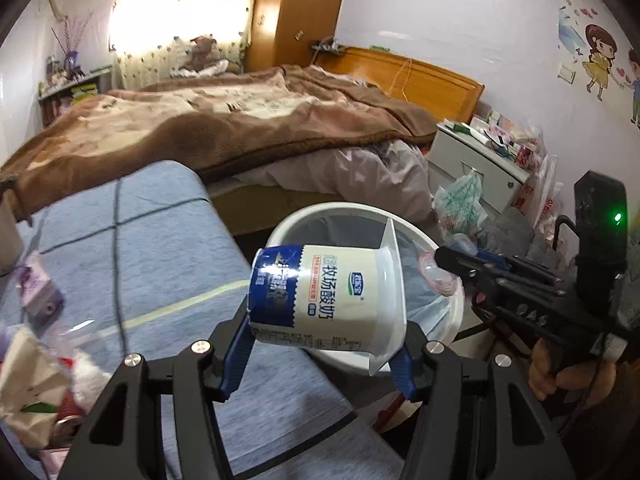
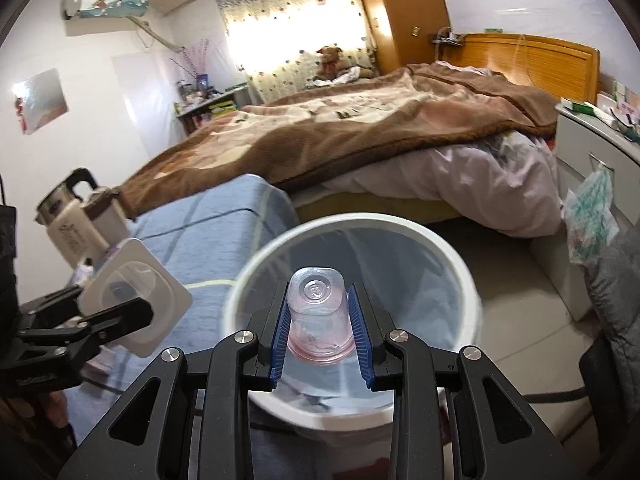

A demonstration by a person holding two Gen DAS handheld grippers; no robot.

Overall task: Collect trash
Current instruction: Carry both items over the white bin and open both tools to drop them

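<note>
The left gripper (image 1: 324, 344) fingers grip a yogurt cup (image 1: 326, 300); the right gripper (image 2: 320, 328) fingers clamp a clear plastic cup (image 2: 318, 316), with the white bin (image 2: 460, 276) below them.

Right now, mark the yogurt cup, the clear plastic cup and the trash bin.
yogurt cup (image 1: 332, 300): left wrist view, on its printed label.
clear plastic cup (image 2: 318, 312): right wrist view, on its side wall.
trash bin (image 2: 474, 300): right wrist view, on its white rim.

A white-and-blue yogurt cup (image 1: 326, 300) lies sideways beside the rim of the white, bag-lined bin (image 2: 460, 276), while a clear pink-tinged plastic cup (image 2: 320, 316) hangs bottom-forward over the bin's opening.
</note>
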